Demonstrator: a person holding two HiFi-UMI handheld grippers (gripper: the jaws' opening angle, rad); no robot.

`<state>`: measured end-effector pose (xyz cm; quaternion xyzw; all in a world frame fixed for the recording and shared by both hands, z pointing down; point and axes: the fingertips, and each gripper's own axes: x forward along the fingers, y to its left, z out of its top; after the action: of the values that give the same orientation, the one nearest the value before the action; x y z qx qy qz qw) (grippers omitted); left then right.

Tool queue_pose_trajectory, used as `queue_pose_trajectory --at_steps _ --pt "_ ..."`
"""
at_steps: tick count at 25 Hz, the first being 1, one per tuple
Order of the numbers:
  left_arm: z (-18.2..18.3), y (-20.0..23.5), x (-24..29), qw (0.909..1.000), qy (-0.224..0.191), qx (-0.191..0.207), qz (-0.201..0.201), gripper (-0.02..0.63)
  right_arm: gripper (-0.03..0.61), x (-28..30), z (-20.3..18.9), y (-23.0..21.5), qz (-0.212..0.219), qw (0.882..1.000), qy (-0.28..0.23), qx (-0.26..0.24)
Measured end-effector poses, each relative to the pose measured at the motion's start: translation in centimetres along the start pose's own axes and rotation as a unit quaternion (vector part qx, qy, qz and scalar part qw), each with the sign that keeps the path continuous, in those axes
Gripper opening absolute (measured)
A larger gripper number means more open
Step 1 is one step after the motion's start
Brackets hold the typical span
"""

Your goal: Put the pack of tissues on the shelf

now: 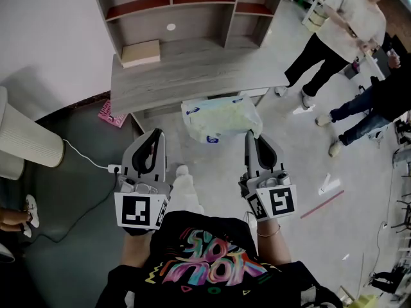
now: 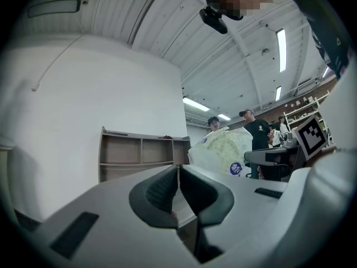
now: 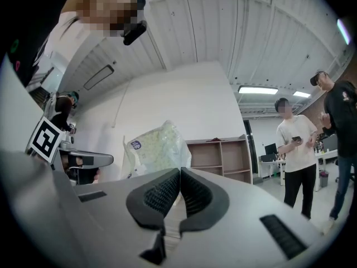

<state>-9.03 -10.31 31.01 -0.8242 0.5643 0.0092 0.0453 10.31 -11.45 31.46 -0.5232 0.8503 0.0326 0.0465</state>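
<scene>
The pack of tissues (image 1: 221,117), a pale green bundle in clear wrap with blue labels, hangs in the air just in front of the grey table's (image 1: 192,76) near edge. My right gripper (image 1: 250,135) is shut, and its tip meets the pack's right corner; the pack (image 3: 156,148) rises straight behind those closed jaws. My left gripper (image 1: 157,135) is shut with nothing in it, a little left of the pack (image 2: 223,149). The wooden shelf (image 1: 186,5) stands on the far side of the table, with its compartments open towards me.
A flat beige box (image 1: 140,53) lies on the table's left side. On the floor are a pink object (image 1: 110,114) and a white cable with a plug strip (image 1: 112,169). Two people (image 1: 334,37) stand at the right. A white ribbed cylinder (image 1: 26,140) is at the left.
</scene>
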Motion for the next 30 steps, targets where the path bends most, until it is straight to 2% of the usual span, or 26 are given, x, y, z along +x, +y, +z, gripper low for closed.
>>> queue_pose_trajectory --at_steps 2,5,12,24,30 --pt "0.0 0.0 0.1 1.0000 -0.002 -0.004 0.001 0.031 0.018 0.0 0.0 0.0 -0.001 1.000 -0.002 0.006" --pt "0.6 0.0 0.4 0.9994 -0.015 -0.031 0.011 0.032 0.018 0.0 0.1 0.0 -0.002 1.000 -0.003 0.015" --pt "0.5 0.2 0.7 0.9990 -0.018 -0.038 0.012 0.031 0.018 0.1 0.1 -0.1 0.001 1.000 -0.003 0.014" --pt "0.9 0.7 -0.2 0.9989 -0.030 -0.034 0.014 0.031 0.018 -0.1 -0.2 0.1 -0.003 1.000 0.001 0.016" --pt "0.8 0.4 -0.3 0.9995 -0.022 -0.022 -0.002 0.031 0.018 -0.1 0.0 0.2 -0.010 1.000 0.005 0.010"
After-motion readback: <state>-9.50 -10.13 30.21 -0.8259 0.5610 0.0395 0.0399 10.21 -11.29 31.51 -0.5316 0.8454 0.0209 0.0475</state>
